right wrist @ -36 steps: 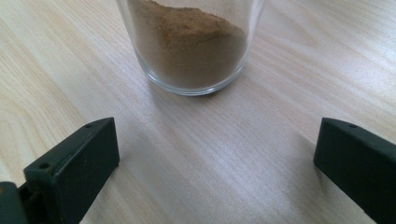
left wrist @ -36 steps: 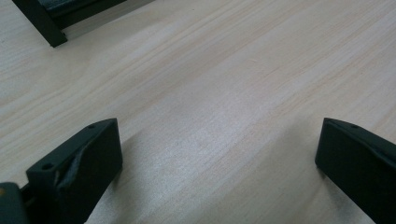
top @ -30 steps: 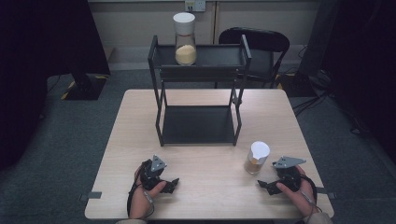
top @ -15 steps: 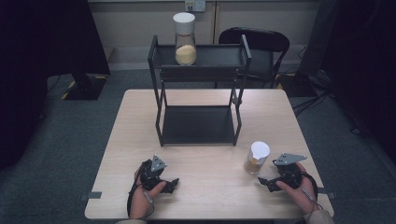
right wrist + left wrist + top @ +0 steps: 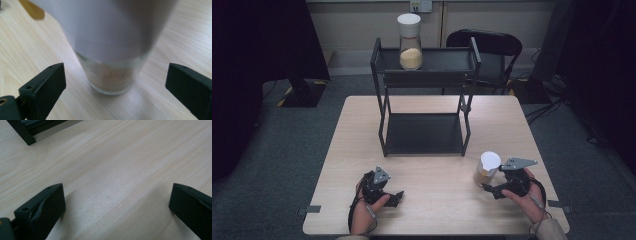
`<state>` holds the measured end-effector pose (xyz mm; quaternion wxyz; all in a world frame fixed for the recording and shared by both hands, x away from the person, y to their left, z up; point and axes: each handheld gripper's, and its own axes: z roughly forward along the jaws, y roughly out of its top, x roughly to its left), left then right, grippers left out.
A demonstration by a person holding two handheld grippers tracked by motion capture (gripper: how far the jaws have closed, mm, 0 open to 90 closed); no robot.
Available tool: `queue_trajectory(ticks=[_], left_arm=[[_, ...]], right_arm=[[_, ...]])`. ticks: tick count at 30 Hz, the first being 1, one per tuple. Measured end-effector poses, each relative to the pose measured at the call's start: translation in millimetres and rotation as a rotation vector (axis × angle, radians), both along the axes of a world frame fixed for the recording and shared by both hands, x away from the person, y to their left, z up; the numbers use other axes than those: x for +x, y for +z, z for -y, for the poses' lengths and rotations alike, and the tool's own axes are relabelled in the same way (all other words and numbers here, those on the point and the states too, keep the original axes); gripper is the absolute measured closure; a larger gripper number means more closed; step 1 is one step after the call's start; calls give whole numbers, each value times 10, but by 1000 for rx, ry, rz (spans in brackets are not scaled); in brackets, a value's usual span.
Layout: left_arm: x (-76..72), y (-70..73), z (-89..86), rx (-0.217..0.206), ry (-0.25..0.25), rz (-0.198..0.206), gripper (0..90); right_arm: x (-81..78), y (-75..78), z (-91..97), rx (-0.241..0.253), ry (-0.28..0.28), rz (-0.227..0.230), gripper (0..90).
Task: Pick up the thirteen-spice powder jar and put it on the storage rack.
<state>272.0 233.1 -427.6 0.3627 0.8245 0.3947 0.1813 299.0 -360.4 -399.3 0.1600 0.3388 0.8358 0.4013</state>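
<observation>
A black two-tier metal rack (image 5: 424,107) stands on the far half of the light wooden tabletop (image 5: 362,130), its lower shelf bare and dark. On the rack's top shelf, toward its left end, stands an upright clear jar (image 5: 409,42) with a white lid, its lower part filled with pale yellowish grains. Behind the rack, off the tabletop, a dark chair (image 5: 487,47) sits on the grey carpet (image 5: 287,145), with cables lying to the right of it.
</observation>
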Motion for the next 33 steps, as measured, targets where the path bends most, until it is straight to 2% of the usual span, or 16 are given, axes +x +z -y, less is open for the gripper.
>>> queue_trajectory(ticks=[2,7,11,14,17,19,24,33], left_arm=[[0,0,0,0,0,0,0],[-1,0,1,1,0,1,0],[-1,1,0,2,0,1,0],[-1,1,1,2,0,1,0],[-1,0,1,0,1,0,0],[-1,0,1,0,1,0,0],[-1,0,1,0,1,0,0],[0,1,0,1,0,1,0]], right_arm=[[7,-2,-38,4,-5,8,50],[65,-64,-12,67,13,16,129],[95,-112,35,105,34,49,179],[121,-110,46,114,55,62,230],[139,-95,22,96,78,80,248],[140,-99,23,90,82,93,295],[150,-101,41,83,97,110,307],[195,-44,16,81,106,103,309]])
